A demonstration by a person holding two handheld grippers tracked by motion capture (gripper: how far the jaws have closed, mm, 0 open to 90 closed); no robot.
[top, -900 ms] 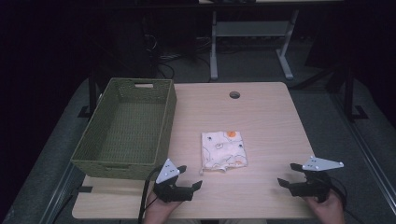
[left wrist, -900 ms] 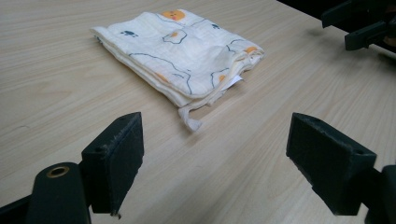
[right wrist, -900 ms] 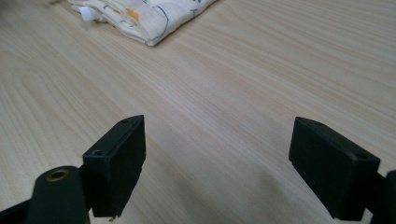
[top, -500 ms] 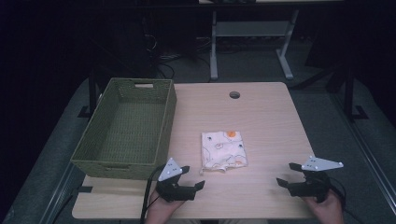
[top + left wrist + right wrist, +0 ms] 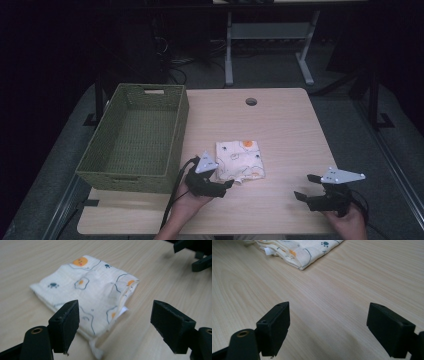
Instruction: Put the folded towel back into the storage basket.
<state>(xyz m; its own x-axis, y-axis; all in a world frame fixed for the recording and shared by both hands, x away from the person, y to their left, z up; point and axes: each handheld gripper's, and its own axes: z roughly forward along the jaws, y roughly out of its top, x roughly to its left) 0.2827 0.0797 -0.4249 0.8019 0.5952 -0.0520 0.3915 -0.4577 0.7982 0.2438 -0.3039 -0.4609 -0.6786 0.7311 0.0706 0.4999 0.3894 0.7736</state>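
Lying folded just right of the green basket (image 5: 135,137): cream cloth (image 5: 239,160) with fried-egg and paw prints, loose corner at its near edge | left gripper (image 5: 226,186) jaws wide apart at that edge | right gripper (image 5: 306,188) jaws apart, well right of cloth

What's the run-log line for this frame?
left tongs: open, at near corner of folded cloth | right tongs: open, over bare table | basket: empty
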